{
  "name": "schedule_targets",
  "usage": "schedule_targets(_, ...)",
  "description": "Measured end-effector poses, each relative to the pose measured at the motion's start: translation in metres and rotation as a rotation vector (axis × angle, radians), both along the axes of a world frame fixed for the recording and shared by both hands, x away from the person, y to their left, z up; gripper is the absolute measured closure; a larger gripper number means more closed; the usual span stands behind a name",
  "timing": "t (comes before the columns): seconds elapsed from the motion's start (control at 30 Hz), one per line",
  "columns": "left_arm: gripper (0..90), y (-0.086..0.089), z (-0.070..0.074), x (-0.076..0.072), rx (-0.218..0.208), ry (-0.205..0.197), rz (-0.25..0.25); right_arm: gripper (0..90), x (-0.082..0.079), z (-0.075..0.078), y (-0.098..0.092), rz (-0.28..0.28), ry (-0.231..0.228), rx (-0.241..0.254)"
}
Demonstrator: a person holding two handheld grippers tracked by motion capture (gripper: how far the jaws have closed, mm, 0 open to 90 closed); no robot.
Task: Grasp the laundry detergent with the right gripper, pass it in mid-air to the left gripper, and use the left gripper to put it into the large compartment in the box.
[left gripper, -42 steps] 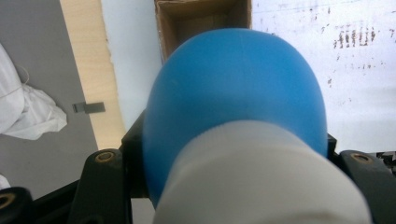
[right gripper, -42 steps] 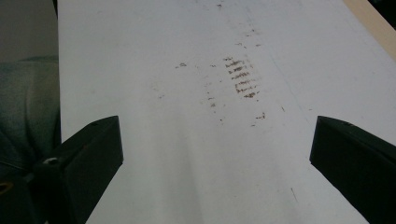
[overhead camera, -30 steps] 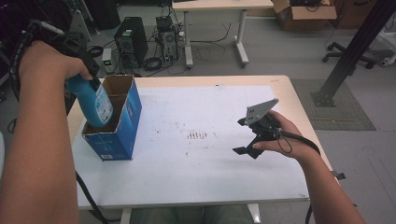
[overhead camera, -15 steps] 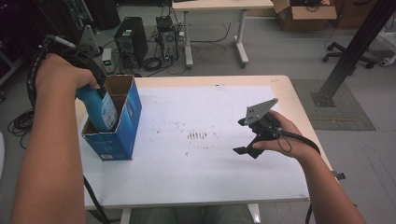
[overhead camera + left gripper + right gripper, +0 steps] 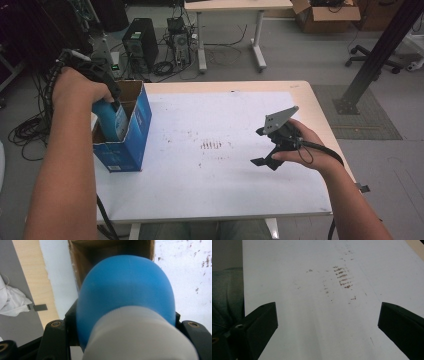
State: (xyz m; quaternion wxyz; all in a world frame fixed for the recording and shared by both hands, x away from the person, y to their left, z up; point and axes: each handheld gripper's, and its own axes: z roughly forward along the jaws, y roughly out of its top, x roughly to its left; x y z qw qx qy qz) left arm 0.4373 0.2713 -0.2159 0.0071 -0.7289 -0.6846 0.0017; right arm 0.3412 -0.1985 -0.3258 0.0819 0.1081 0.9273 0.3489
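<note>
Blue bottle (image 5: 111, 120) sits clamped between the 2 jaws of the left gripper (image 5: 116, 104), its rounded blue end pointing down into the open top of the blue cardboard box (image 5: 131, 145) at the left side of the table. In the high view the bottle is partly inside the box, leaning a little, with its lower part hidden behind the box wall and a pale label patch visible on its side. In the left gripper view the blue bottle (image 5: 125, 297) swells between the black jaws, a whitish band of it nearest the camera, and beyond it the brown inside of the blue cardboard box (image 5: 82, 262) opens up, with the white table sheet (image 5: 185, 272) on either side. The left hand (image 5: 80, 87) grips its tool from above, forearm running up from the bottom edge of the high view. Well apart, over the right part of the table, the right gripper (image 5: 262, 147) hangs above the white sheet with its jaws spread wide and nothing between them; the right hand (image 5: 295, 145) holds it with a cable trailing back along the wrist. In the right gripper view the right gripper (image 5: 327, 322) looks along the sheet toward a cluster of small brown marks (image 5: 342, 277). Those brown marks (image 5: 212, 145) lie near the middle of the table, between the box and the right gripper.
</note>
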Motion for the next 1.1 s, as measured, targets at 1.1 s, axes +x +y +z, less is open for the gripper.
schedule_targets(1.1, 39.2, 0.002, -0.075, 0.004, 0.002, 0.049, 0.008, 2.9, -0.002, -0.005, 0.002, 0.006, 0.007, 0.002)
